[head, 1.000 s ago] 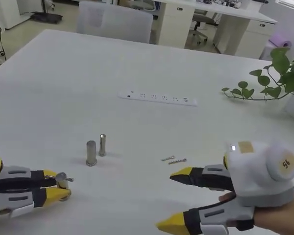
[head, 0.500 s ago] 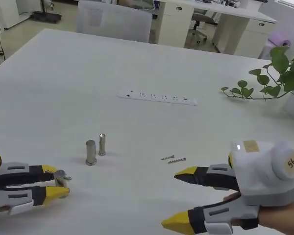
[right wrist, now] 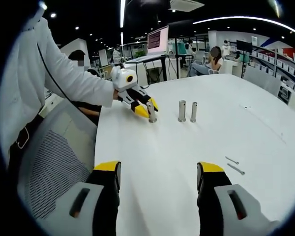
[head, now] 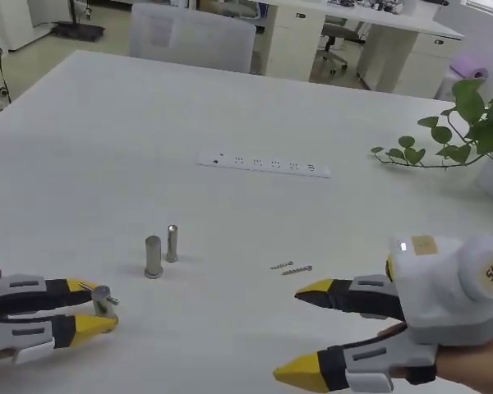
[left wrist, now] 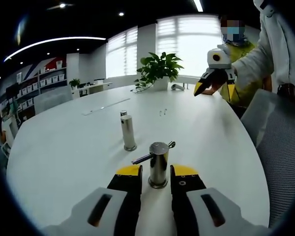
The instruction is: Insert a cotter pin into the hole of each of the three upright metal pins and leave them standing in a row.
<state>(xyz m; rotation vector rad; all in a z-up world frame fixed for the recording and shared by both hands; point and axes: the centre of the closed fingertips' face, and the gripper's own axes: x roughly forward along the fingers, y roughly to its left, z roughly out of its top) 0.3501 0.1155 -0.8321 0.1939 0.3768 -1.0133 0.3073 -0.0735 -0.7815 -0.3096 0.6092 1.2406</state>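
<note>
A metal pin (head: pixel 101 298) with a cotter pin (left wrist: pixel 148 157) through its hole stands upright on the white table (head: pixel 230 107). My left gripper (head: pixel 96 306) has its yellow-tipped jaws on either side of this metal pin (left wrist: pixel 158 165), with a slim gap on each side, so it is open. Two bare metal pins (head: pixel 153 256) (head: pixel 172 243) stand close together further in. A pair of loose cotter pins (head: pixel 289 268) lies to their right. My right gripper (head: pixel 306 332) hovers wide open near the front right, holding nothing (right wrist: pixel 159 169).
A white power strip (head: pixel 264 163) lies across the table's middle. A leafy plant (head: pixel 468 123) trails over the right edge. A chair (head: pixel 191 34) and desks stand beyond the far edge. A person in a white sleeve (right wrist: pixel 54 73) is at the near side.
The left jaws have eased apart and slid back slightly, leaving the pinned metal pin standing on the table. The right gripper drifted a little to the right.
</note>
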